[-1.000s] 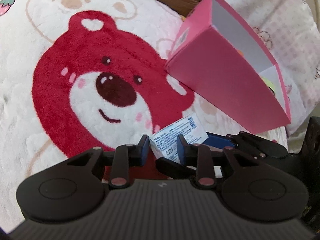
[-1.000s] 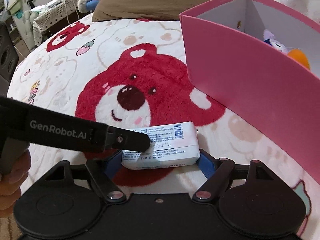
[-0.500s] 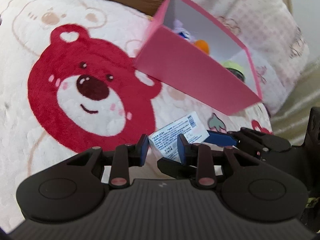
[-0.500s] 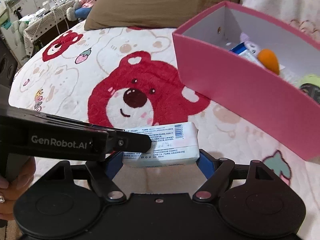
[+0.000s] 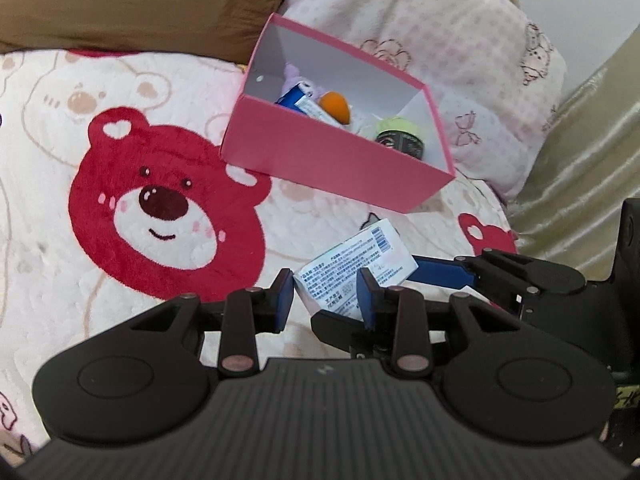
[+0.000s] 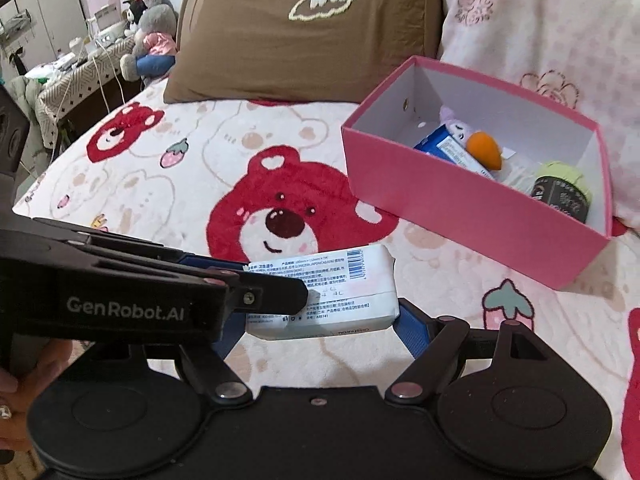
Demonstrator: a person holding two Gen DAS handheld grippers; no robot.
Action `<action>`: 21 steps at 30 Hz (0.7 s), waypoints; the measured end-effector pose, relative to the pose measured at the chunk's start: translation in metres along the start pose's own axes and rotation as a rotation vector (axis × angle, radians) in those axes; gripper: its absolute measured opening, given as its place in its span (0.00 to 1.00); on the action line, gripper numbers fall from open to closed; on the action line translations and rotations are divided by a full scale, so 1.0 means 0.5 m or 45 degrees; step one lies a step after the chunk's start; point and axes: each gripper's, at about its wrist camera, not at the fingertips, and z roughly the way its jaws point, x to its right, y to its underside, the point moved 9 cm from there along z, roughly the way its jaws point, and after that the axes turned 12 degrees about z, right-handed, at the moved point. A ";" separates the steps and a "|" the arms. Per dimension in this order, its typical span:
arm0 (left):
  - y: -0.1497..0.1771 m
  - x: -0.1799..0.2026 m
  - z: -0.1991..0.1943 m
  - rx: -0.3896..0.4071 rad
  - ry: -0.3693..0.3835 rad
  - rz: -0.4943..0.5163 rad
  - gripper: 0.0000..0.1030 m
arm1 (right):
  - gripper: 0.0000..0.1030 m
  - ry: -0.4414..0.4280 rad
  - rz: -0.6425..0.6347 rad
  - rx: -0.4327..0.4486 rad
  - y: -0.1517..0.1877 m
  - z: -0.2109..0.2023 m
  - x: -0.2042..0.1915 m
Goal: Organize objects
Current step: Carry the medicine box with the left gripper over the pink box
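Both grippers have come up off the bed with the white wipes pack (image 6: 324, 292); pink box (image 5: 332, 160) interior now visible. Right gripper (image 6: 320, 322) clamps its ends, left gripper (image 5: 326, 294) pinches one corner, jaws easing apart. Both angled downward.

box (image 6: 460, 200) on blanket (image 6: 160, 184), pillows (image 6: 280, 40) behind

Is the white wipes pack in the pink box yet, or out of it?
Out. The white wipes pack hangs between both grippers above the blanket, short of the pink box.
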 end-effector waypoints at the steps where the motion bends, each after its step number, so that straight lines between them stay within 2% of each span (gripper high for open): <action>1: -0.004 0.006 -0.007 0.001 0.003 0.009 0.31 | 0.80 -0.003 0.007 0.007 -0.001 -0.010 -0.001; 12: -0.077 0.074 -0.066 0.031 0.010 0.115 0.32 | 0.82 -0.022 0.009 0.106 -0.044 -0.108 -0.004; 21: -0.148 0.099 -0.072 0.053 -0.014 0.123 0.32 | 0.82 -0.067 0.017 0.173 -0.103 -0.143 0.018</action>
